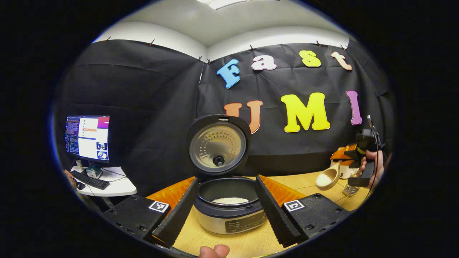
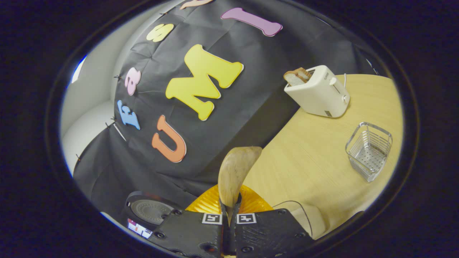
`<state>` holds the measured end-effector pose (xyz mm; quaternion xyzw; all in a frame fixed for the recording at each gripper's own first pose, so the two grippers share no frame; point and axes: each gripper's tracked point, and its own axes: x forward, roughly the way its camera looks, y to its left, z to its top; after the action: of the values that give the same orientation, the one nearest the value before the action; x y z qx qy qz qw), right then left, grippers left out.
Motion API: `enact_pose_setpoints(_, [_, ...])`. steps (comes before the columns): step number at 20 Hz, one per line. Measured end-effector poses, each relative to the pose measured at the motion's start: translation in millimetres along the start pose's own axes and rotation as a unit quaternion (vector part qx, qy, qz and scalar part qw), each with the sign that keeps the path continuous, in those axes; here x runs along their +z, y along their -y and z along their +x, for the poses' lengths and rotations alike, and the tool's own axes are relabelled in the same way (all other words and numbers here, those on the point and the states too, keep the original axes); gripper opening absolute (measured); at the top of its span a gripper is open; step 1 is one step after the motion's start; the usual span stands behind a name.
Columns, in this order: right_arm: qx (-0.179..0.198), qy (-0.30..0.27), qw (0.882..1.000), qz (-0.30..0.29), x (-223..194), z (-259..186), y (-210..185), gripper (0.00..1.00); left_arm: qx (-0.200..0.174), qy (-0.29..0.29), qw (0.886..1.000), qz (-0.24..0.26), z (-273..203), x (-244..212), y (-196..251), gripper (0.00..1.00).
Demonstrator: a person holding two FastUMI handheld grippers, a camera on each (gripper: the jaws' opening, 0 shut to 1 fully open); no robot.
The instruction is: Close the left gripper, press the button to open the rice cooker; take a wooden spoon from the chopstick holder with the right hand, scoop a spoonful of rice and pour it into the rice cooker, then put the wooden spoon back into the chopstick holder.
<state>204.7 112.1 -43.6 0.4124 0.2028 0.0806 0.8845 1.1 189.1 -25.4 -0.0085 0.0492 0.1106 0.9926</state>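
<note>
Left gripper view, rice cooker (image 1: 229, 204): stands on the wooden table (image 1: 308, 182) between the two fingers, lid (image 1: 218, 144) swung upright, so the pot is ready to take rice; a little white rice already lies inside.
Left gripper view, left gripper (image 1: 226, 209): released, jaws spread wide either side of the cooker, gripping nothing.
Left gripper view, wooden spoon (image 1: 328, 177): held near the table's right edge by the right gripper (image 1: 353, 159), bowl heaped with rice and facing up, probably kept level so nothing spills; handle runs up and right to the gripper.
Right gripper view, right gripper (image 2: 229, 209): clenched on the spoon handle.
Right gripper view, wooden spoon (image 2: 236, 172): long axis points straight ahead of the fingers, bowl away.
Right gripper view, chopstick holder (image 2: 369, 150): a wire basket, stands near the table's right edge, well apart from the spoon.
Right gripper view, toaster (image 2: 319, 95): stands at the back edge.
</note>
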Motion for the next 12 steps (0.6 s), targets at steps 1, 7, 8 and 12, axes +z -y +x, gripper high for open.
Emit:
enact_pose_setpoints(1, [0.004,-0.001,1.0,0.003,1.8,2.0,-9.0,0.0,0.004,-0.002,1.0,0.002,0.1,-0.7,-2.2,1.0])
enact_pose_setpoints(7, [0.05,-0.021,0.999,-0.002,-18.0,24.3,-89.7,0.0,-0.004,-0.009,1.0,-0.004,1.4,-6.2,-5.4,1.0])
enact_pose_setpoints(8, [0.055,-0.024,0.998,-0.01,-25.6,32.5,-103.9,0.0,-0.003,-0.01,1.0,-0.007,1.2,-7.2,-7.7,1.0])
enact_pose_setpoints(12, [0.068,-0.037,0.995,-0.064,-66.3,64.2,-152.1,0.0,0.003,-0.015,1.0,-0.018,-1.1,-9.5,-23.1,1.0])
